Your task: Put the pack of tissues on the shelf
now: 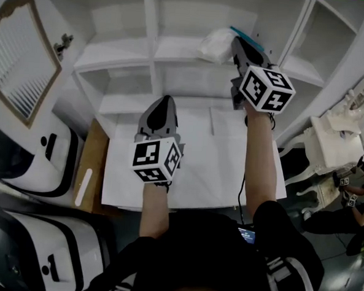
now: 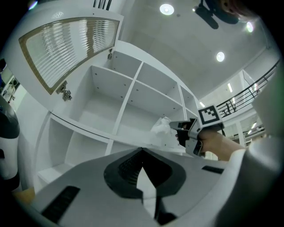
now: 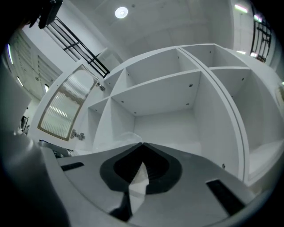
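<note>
White boards make up the big shelf [image 1: 123, 51], with open boxes side by side. Below it sits the counter [image 1: 192, 173]. The pack of tissues [image 1: 216, 45] is up at the front of one shelf box and does not look set down yet. The right hand-held gripper [image 1: 236, 43] is squeezed shut on just the thin edge of its wrapper. The wrapper looks slippery, so the pack could slide out, or bump a board and drop. The left hand-held gripper [image 1: 165, 100] is closed with nothing in it.
</note>
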A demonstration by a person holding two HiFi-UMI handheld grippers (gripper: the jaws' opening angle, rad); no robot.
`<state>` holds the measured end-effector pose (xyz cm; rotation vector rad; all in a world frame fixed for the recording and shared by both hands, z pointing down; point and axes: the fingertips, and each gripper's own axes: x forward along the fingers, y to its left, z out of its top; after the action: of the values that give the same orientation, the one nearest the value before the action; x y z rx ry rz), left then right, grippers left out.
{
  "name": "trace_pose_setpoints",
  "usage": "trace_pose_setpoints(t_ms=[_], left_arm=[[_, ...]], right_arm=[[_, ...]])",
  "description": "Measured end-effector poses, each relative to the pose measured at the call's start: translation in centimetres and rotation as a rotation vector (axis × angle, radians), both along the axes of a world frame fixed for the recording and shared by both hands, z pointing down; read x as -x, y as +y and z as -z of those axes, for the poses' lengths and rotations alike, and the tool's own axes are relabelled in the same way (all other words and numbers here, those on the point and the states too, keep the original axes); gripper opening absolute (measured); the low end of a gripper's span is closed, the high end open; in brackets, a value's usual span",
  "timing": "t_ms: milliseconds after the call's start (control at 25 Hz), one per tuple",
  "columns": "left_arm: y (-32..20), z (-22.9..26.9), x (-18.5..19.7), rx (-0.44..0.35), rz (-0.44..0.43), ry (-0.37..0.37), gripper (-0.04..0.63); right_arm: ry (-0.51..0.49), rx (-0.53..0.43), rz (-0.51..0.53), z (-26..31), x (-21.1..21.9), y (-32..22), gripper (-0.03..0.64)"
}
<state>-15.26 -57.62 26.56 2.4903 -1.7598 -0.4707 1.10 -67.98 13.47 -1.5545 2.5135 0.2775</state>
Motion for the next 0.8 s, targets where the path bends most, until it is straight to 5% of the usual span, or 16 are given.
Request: trace_pose_setpoints(t_ms=[520,640,800], left_arm=[[-2.7,-0.4,-2.4,0.008,-0.074,0.02,0.01],[-3.0,-0.5,-2.9,0.011,-0.087,0.026,0.011],[-2.8,-0.9,-3.5,0.021,-0.105,0.026,0.011]], right_arm=[[0.313,0.064,-0.284,-4.7,-2.0,-4.9,0.025],[0.322,0.082,-0.305,-4.9,-2.9,-5.1,0.145],[0.273,0.055,-0.309,-4.2,-3.8,-2.6,0.161]])
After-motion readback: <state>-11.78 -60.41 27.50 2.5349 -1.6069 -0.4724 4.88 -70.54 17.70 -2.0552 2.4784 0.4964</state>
